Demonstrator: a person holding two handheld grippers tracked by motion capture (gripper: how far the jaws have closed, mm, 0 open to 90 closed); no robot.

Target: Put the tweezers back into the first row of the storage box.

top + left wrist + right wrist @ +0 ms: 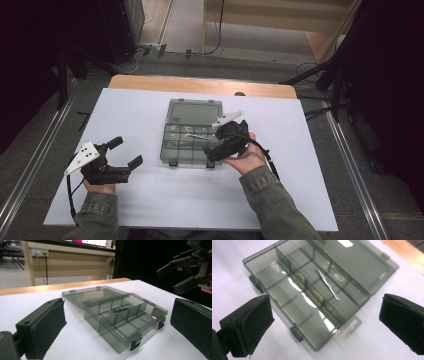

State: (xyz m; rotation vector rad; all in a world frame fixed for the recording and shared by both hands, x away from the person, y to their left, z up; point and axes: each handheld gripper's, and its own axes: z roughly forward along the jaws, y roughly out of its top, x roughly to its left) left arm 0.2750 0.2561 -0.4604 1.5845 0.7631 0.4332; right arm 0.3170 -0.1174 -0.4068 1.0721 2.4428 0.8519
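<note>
open compartment box (pixel 191 134) at mid desk (pixel 150 200), a thin metal tool (pixel 328 284) lying across its dividers. right gripper (pixel 226 142) hovers above the box's right edge, jaws spread wide and empty; left gripper (pixel 117 156) likewise gaping, resting well left. risk: a descending jaw may strike a divider and skid the light box, or flick the tool off its perch.

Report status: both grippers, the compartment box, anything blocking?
Left gripper open, empty, left of box. Right gripper open, empty, over compartment box. Lid open; tweezers across dividers. Nothing blocking.

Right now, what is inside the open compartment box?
A thin metal tool, like tweezers, lies slantwise across the dividers in the compartment box. The other compartments look empty through the tinted plastic. Glare hides parts of the floor.
</note>
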